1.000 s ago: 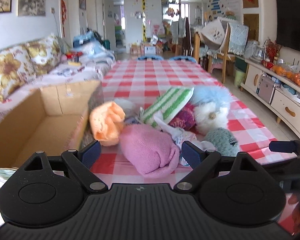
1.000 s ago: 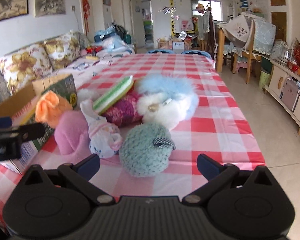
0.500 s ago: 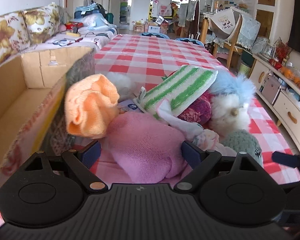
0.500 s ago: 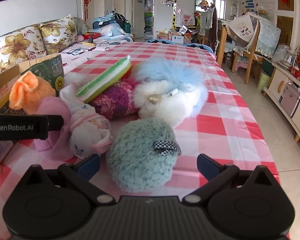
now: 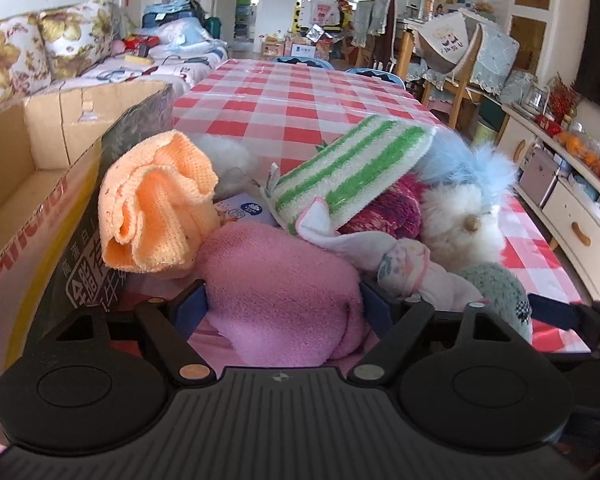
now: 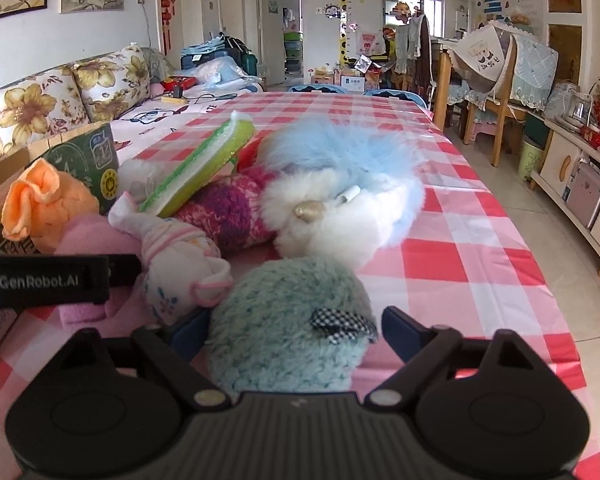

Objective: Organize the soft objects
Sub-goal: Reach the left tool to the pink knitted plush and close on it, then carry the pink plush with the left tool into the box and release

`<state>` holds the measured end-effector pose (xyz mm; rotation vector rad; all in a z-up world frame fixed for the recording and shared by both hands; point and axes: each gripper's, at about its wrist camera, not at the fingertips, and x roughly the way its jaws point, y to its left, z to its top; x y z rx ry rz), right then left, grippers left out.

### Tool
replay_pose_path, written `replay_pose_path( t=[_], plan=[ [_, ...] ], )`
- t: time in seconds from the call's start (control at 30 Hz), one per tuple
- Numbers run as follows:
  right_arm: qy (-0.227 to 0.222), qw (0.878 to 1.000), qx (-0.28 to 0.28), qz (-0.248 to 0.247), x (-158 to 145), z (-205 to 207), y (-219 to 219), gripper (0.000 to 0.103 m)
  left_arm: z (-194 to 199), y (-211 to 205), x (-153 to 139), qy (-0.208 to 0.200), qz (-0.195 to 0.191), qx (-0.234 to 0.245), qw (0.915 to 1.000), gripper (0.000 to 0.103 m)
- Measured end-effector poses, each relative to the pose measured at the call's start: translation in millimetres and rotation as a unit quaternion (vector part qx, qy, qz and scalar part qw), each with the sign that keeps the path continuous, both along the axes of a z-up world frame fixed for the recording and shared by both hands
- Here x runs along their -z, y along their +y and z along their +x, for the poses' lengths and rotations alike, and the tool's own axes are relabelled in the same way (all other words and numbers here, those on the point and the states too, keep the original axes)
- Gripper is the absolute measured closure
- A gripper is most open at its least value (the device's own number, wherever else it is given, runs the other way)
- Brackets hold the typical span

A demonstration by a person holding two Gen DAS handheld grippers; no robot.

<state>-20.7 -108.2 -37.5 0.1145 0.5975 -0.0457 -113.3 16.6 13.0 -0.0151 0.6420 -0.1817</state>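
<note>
left gripper (image 5: pixel 282 306): jaws spread wide, one blue pad on each side of the pink towel (image 5: pixel 288 296); the cloth fills the gap and looks pressed against both pads, but not squeezed in any real way, so it's straddling rather than clamped

right gripper (image 6: pixel 288 330): also wide open, sitting around the teal fuzzy ball (image 6: pixel 288 320); left pad is right up against the fluff, right pad has a bit of daylight next to it

pile: all the soft stuff is heaped together at the near end of the checkered table (image 6: pixel 460 240), right beside the cardboard box (image 5: pixel 32 184)

orange cloth (image 5: pixel 156 208): bunched up, leaning on the box's outer wall, resting partly on the pink towel

striped sponge thing (image 5: pixel 352 172): green and white, tilted, propped on top of the magenta knit roll (image 6: pixel 228 212)

white knotted cloth (image 6: pixel 180 256): between the pink towel and the teal ball, touching both

fluffy toy (image 6: pixel 340 196): white and light blue, lying behind the teal ball

box: open top, and I can't see anything in the part of the inside that shows
</note>
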Motion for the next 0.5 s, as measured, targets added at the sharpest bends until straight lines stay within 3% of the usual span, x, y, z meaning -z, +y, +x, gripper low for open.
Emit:
replay_pose_path(
  t=[0.2, 0.5],
  plan=[
    [0.0, 1.0, 0.001, 0.021, -2, -2, -4, 0.026, -11, 4, -5, -0.005, 0.002, 0.006, 1.0, 0.017],
    [0.002, 0.999, 0.019, 0.031, -8, -12, -8, 0.03, -4, 12, -13, -0.019, -0.013, 0.016, 0.9996, 0.02]
  ],
)
